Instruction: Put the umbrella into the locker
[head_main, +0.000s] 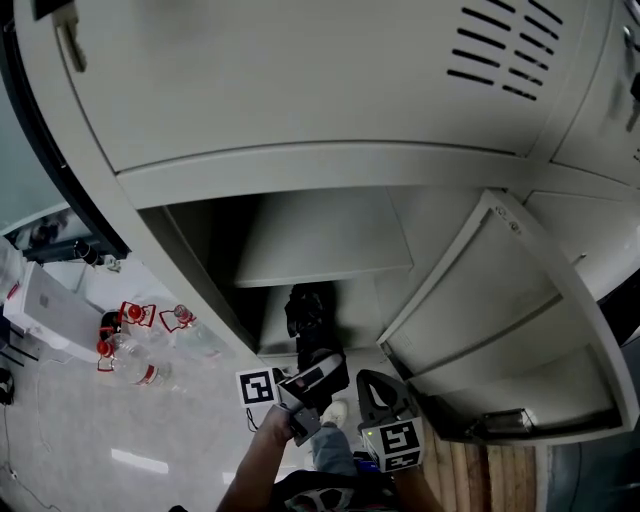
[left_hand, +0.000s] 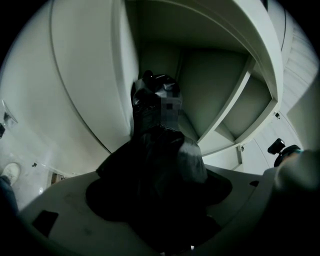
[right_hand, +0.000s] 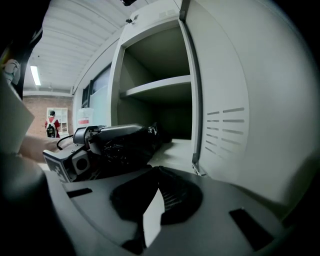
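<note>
Grey metal lockers fill pretty much the whole head view, with one locker (head_main: 200, 250) standing open and its door (head_main: 500, 320) swung out at 3 o'clock of the opening. Some bottles (head_main: 140, 345) sit on the floor way off at 9 o'clock.

Progress-wise I'd call this nearly done. The umbrella (head_main: 310, 312), black and folded, is lying in the lower compartment under the shelf (head_main: 320, 270), straight at 12 o'clock from the left tool (head_main: 318, 365). That tool's jaws are spread wide with the umbrella's near end between them, and I don't see the pads biting on it, so it reads to me as let go. The right tool (head_main: 378, 392) hangs just beside it at 3 o'clock, jaws together on nothing. What's left, I'd guess: pull the left tool out, maybe shut the door.

Hard to make out:
- Dark fabric swamps the left gripper view, so the pads themselves are buried.
- The umbrella's far end melts into the shadow at the back.
- Can't tell if the near end clears the door line.
</note>
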